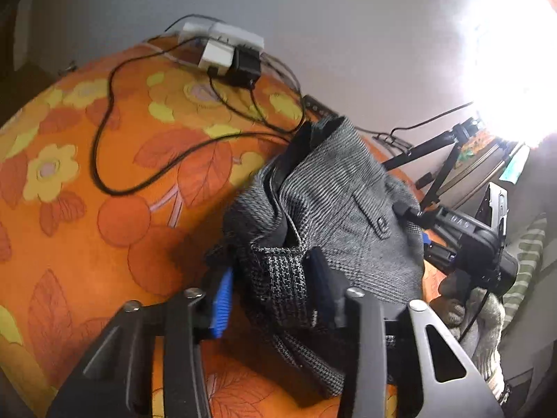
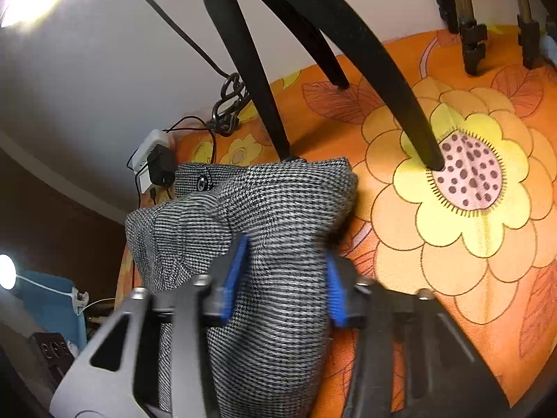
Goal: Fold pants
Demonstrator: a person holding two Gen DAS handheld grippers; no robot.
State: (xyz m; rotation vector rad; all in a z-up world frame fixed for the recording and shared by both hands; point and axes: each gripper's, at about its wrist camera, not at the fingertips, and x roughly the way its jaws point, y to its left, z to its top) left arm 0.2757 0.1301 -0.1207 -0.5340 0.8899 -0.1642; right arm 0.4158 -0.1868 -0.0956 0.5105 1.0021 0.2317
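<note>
Grey houndstooth pants (image 1: 334, 202) hang bunched above an orange floral bedsheet (image 1: 87, 181). My left gripper (image 1: 275, 282) is shut on the pants near a waistband edge, its blue pads pressing the cloth. A pocket flap with a button (image 1: 381, 223) faces this view. My right gripper (image 1: 477, 244) shows at the right of the left wrist view, holding the other end. In the right wrist view the right gripper (image 2: 285, 278) is shut on a thick fold of the pants (image 2: 275, 209), with a waist button (image 2: 202, 182) at the upper left.
A white power strip with a black adapter (image 1: 229, 52) and black cables (image 1: 104, 132) lie on the sheet by the wall. Black tripod legs (image 2: 400, 104) stand on the sheet (image 2: 487, 261) just behind the pants. More tripod legs (image 2: 473, 45) stand at the back right.
</note>
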